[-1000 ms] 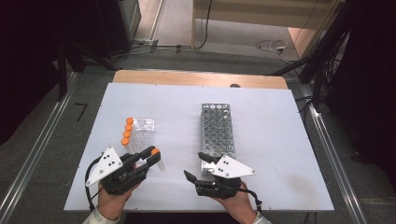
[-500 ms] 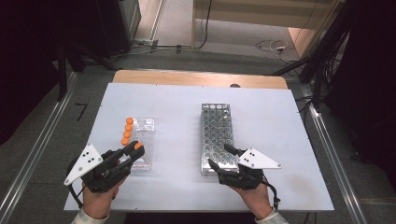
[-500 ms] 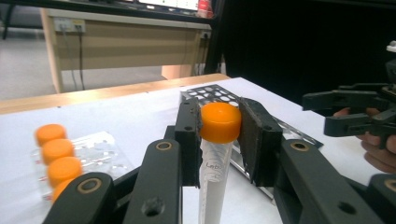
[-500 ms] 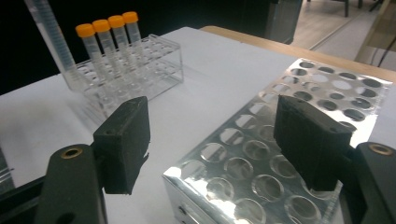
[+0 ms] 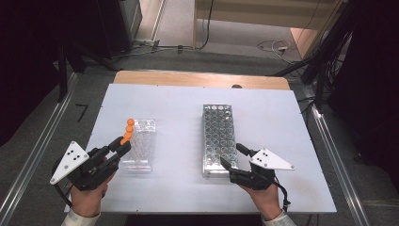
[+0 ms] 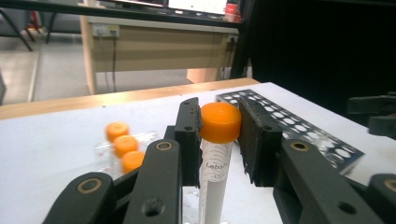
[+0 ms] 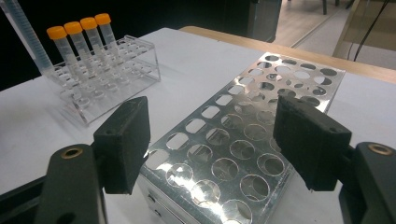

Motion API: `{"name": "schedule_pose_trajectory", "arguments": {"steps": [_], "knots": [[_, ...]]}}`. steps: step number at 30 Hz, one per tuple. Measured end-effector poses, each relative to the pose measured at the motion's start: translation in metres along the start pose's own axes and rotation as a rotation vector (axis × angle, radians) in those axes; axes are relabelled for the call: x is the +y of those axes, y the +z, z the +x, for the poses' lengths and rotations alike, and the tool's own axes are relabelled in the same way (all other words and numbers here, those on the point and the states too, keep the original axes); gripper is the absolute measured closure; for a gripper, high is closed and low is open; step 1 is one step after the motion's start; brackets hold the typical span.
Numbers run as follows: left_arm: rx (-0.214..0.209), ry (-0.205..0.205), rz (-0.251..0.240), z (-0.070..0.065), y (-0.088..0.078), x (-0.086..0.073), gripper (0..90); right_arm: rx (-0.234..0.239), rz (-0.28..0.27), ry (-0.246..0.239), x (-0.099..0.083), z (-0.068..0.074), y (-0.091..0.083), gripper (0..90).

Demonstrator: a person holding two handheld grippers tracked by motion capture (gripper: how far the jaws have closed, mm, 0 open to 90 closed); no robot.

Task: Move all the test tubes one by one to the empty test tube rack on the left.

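White tabletop (image 5: 179, 108): the left gripper (image 5: 123, 142), clamped on an orange-capped tube (image 6: 218, 140), has drawn apart from the right gripper (image 5: 231, 157), whose jaws stand wide at the steel rack's (image 5: 219, 136) five o'clock corner, so transfer from the clear rack (image 5: 141, 146) to the steel one is probably underway.

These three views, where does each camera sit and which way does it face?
High view: above the table, looking forward and down; both hands show.
Left gripper view: rides the left gripper, whose jaws clamp an orange-capped tube.
Right gripper view: rides the open right gripper, facing the metal rack.
Shared: every view shows that rack.
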State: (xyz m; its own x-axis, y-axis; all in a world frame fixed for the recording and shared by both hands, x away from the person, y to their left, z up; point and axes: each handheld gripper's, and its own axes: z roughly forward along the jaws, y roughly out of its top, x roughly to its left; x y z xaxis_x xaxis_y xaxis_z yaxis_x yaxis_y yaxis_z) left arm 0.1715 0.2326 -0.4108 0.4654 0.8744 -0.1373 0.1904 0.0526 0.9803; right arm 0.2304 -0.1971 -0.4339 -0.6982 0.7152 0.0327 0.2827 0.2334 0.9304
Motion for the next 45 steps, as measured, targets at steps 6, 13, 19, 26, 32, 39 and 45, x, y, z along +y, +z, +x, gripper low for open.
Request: {"name": "schedule_pose_trajectory", "arguments": {"steps": [6,13,19,26,32,39,45], "knots": [[0.052,-0.002,-0.006,0.012,-0.005,0.001,69.9,-0.002,0.001,0.002,0.0,0.0,0.0,26.2],[0.08,0.012,0.005,0.016,-0.004,-0.002,69.9,-0.007,0.001,0.005,0.0,-0.001,0.0,26.2],[0.089,0.029,0.023,0.015,0.001,-0.007,69.9,-0.008,0.0,0.004,0.0,-0.001,0.0,26.2],[0.119,0.074,0.051,0.009,0.006,-0.016,69.7,-0.008,0.002,0.002,0.0,-0.001,0.0,26.3],[0.145,0.097,0.09,0.004,0.009,-0.025,69.5,-0.007,0.002,-0.001,-0.001,0.0,0.0,26.3],[0.169,0.091,0.121,0.003,0.011,-0.032,68.8,-0.007,0.003,-0.001,-0.001,0.001,0.0,26.3],[0.175,0.08,0.12,0.003,0.01,-0.033,63.5,-0.01,0.005,-0.004,-0.001,0.0,0.001,26.3]]}}
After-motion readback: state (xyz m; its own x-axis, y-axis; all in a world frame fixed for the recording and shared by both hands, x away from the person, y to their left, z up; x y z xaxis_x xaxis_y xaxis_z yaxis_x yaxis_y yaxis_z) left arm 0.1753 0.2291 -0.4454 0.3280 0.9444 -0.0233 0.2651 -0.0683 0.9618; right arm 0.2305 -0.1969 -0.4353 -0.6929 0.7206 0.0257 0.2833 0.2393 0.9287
